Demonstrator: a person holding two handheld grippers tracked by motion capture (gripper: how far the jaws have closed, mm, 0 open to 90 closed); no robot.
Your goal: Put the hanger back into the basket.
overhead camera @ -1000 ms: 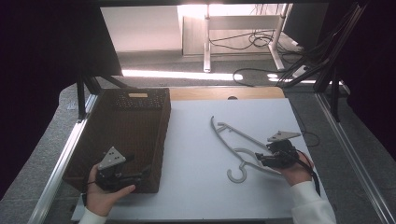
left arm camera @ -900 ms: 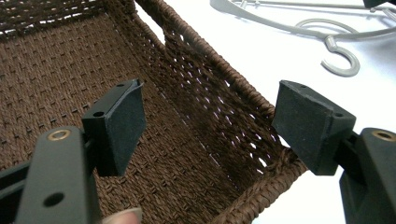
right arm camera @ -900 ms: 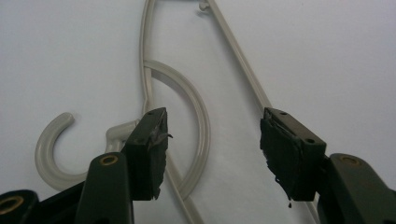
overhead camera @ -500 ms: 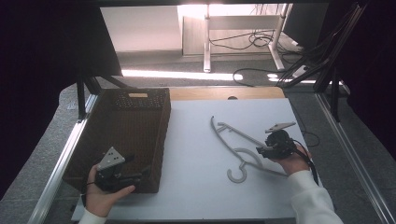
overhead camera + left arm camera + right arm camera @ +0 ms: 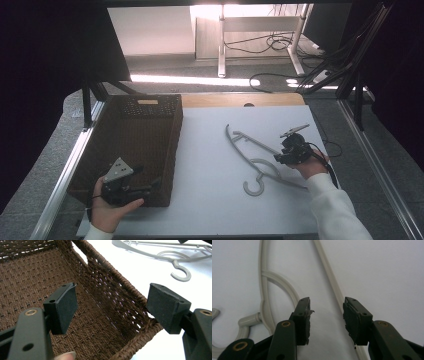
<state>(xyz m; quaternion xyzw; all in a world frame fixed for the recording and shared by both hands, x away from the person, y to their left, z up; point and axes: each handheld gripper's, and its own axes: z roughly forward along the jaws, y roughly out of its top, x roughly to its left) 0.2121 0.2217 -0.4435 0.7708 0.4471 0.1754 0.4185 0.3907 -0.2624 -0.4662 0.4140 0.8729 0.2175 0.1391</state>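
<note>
A grey plastic hanger (image 5: 250,145) lies flat on the white table, hook toward me. My right gripper (image 5: 280,157) hovers low over its right arm. In the right gripper view the jaws (image 5: 325,315) stand partly apart and have just been closing. The hanger's bar (image 5: 329,272) runs between them and passes under the right pad (image 5: 352,322), and neither pad presses on it. My left gripper (image 5: 142,187) is at the near right corner of the brown woven basket (image 5: 145,135). Its jaws (image 5: 113,307) are open wide across the basket's right wall (image 5: 117,290), clear of it.
The basket fills the table's left side and looks empty inside. The white tabletop (image 5: 210,150) lies between basket and hanger. Metal frame rails (image 5: 75,155) run along both table sides. Cables lie on the floor beyond the far edge.
My right hand has moved away from me and slightly left, along the hanger's right arm. The left hand and the hanger have stayed where they were.
</note>
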